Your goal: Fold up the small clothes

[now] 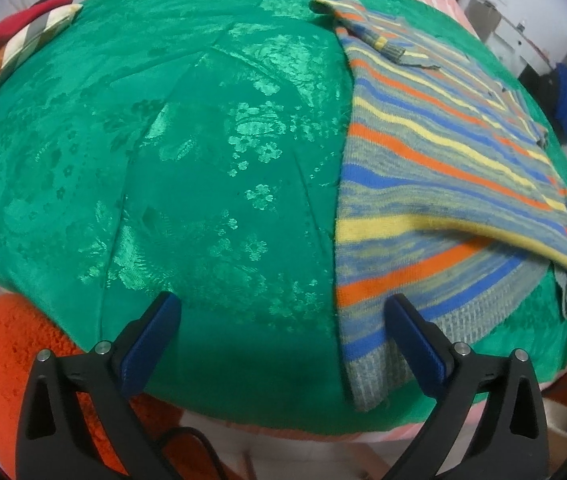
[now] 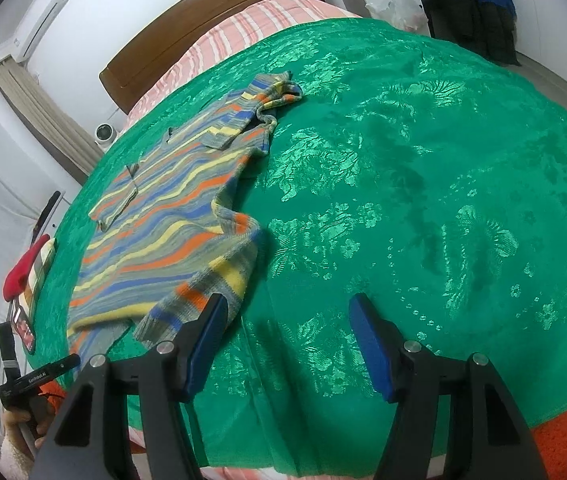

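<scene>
Both fisheye views are evenly and brightly lit by soft indoor light, with colours saturated. The shiny green floral-patterned bedspread point(image 1: 211, 168) catches pale glare along its woven flowers and creases. A soft shadow darkens its near edge in the left wrist view. Straight lines bow strongly toward the rims, dark vignetting rings the corners, and far room details turn slightly soft.
</scene>
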`<state>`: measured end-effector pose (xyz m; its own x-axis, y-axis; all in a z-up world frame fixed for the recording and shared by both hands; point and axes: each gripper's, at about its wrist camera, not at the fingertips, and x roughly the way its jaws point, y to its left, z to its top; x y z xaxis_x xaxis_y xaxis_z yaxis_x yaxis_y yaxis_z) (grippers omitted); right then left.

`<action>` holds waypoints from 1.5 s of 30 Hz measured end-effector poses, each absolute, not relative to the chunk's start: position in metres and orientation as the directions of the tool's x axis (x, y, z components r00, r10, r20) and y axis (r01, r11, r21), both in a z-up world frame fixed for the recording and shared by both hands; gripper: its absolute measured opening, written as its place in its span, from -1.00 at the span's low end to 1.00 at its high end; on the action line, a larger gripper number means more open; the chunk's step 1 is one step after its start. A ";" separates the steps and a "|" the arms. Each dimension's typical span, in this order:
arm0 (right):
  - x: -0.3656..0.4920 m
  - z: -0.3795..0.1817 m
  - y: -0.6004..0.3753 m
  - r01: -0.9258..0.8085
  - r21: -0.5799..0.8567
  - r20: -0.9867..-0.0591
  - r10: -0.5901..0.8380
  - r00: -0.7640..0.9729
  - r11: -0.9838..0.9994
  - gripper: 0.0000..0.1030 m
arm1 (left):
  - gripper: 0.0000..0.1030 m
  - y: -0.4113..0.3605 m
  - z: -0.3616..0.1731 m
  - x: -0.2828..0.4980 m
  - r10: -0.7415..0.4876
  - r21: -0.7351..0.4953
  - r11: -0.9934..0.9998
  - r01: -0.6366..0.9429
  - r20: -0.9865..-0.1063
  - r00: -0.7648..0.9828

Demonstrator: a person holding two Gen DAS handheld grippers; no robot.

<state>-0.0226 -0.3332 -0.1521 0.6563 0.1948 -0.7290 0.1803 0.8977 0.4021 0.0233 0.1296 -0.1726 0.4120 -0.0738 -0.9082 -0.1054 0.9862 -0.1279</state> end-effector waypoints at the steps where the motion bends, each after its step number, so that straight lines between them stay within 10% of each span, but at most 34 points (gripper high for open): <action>1: -0.022 -0.152 -0.333 0.181 0.401 -0.730 0.194 0.656 0.898 0.23 | 0.99 0.129 -0.173 0.024 -0.073 -0.128 0.986 -0.106 -0.908 0.412; 21: -0.026 -0.115 -0.313 0.092 0.361 -0.766 0.239 0.597 0.928 0.24 | 0.95 0.130 -0.151 0.004 -0.235 -0.277 0.960 -0.040 -0.874 0.426; 36: 0.013 -0.140 -0.262 0.149 0.404 -0.830 0.294 0.474 0.903 0.24 | 0.71 0.102 -0.178 0.018 -0.138 -0.173 0.983 -0.057 -0.912 0.387; 38: 0.016 -0.142 -0.259 0.141 0.367 -0.844 0.265 0.467 0.920 0.16 | 0.55 0.097 -0.177 0.019 -0.119 -0.147 0.988 -0.041 -0.912 0.393; 42: 0.012 -0.145 -0.264 0.123 0.314 -0.862 0.229 0.452 0.941 -0.91 | -0.88 0.092 -0.169 0.018 -0.151 -0.160 0.987 0.010 -0.906 0.396; 45: 0.000 -0.132 -0.277 0.098 0.340 -0.856 0.265 0.443 0.935 -0.92 | -0.96 0.108 -0.154 0.015 -0.263 -0.269 0.963 0.032 -0.895 0.360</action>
